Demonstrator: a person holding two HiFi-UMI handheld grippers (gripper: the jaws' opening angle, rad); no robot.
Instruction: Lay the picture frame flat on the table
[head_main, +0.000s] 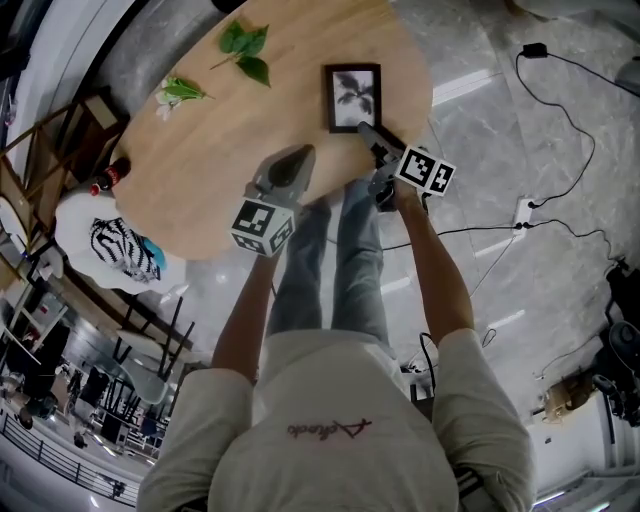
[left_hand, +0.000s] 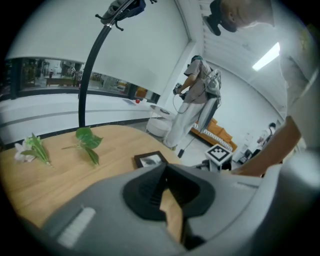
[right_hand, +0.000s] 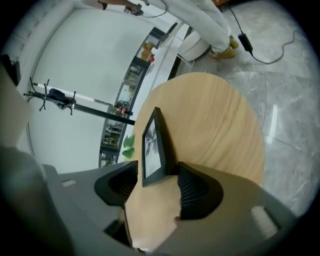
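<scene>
The picture frame (head_main: 353, 97), black-edged with a grey plant print, lies face up on the pale wooden counter (head_main: 200, 190), toward its far right side and near the rim; from overhead and from the left gripper view it looks flat, or very nearly so. The right hand-held gripper (right_hand: 157, 170) is at the frame's near end with its jaws spread wide. That end of the frame sits between them, with a clear gap on the printed side and the other jaw just beside the frame's back, so neither pad pinches it. The left hand-held gripper (left_hand: 166, 170) hangs over the counter's near edge, well apart from the frame, its jaws pressed together at the tips with nothing between them. Farther across the counter lie a leafy sprig (head_main: 245, 48) and a white flower sprig (head_main: 180, 92). To the right, a cable (head_main: 560, 110) trails over the marbled floor (head_main: 480, 90).
</scene>
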